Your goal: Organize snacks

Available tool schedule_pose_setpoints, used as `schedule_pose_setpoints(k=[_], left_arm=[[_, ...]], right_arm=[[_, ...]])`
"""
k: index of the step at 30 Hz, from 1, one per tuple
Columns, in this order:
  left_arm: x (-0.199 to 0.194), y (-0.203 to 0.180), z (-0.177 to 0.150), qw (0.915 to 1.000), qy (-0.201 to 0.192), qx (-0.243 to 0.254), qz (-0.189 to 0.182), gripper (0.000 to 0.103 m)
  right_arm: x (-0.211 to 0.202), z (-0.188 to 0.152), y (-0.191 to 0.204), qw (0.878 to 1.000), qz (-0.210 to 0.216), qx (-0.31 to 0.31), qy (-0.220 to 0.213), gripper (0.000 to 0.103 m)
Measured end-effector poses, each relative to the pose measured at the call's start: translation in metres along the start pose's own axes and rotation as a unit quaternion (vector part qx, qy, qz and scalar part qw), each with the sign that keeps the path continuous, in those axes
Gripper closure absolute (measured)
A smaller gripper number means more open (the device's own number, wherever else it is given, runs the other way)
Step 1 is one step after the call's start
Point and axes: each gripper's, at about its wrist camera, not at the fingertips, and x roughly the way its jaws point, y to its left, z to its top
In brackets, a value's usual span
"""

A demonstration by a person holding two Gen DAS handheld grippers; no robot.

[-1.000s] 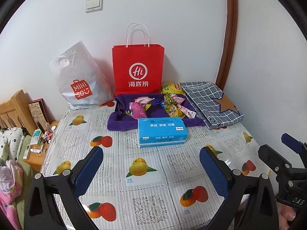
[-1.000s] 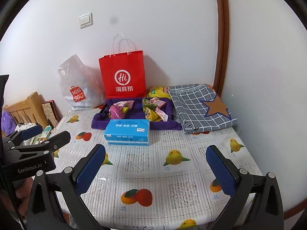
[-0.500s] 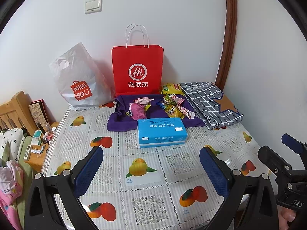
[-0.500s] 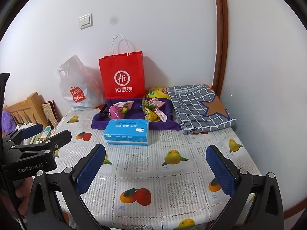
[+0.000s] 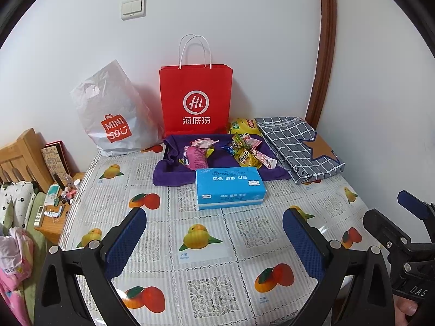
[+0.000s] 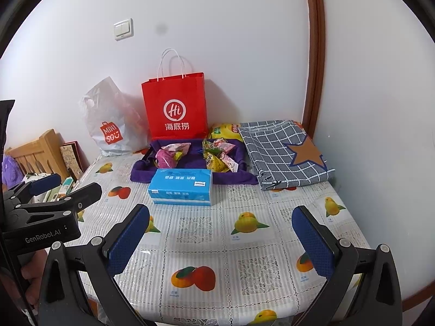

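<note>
Here, both grippers hover over the near part of a table [image 5: 217,279] covered in a fruit-print cloth, and neither holds anything. The left gripper [image 5: 214,241] has its blue-padded fingers spread wide apart, with only tablecloth showing between them. The right gripper [image 6: 220,240] is spread just as wide and is likewise empty; in the left wrist view it shows at the right edge, its black body marked "DAS", with a bit of the person's hand [image 5: 405,307] under it.

The blue tissue box [image 5: 229,187] serves as the marker for everything else. It lies flat near the middle of the table, well beyond both pairs of fingers. Just behind it, touching or nearly so, is a purple cloth tray [image 5: 168,174] holding the snacks: a pink packet [image 5: 196,157] with other pink wrappers behind the box's left half, and a heap of yellow and green packets [image 5: 246,153] behind its right half. Further behind the box, a red paper bag [image 5: 195,100] with white handles stands upright against the wall. Behind and left of the box sits a grey plastic shopping bag [image 5: 108,114]. To the right of the box, beyond the tray's edge, lies a folded grey checked cloth [image 5: 296,146] with a brown star on it. A yellow snack pack [image 5: 243,126] peeks out between that cloth and the red bag.
</note>
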Motion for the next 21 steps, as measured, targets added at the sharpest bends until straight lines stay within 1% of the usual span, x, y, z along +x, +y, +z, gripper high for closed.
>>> schedule_pose_setpoints(k=[21], left_arm=[[-0.0007, 0.0007, -0.0001, 1.0, -0.001, -0.001, -0.001, 0.002]], right_arm=[[-0.0016, -0.0003, 0.0014, 1.0, 0.001, -0.001, -0.001, 0.0]])
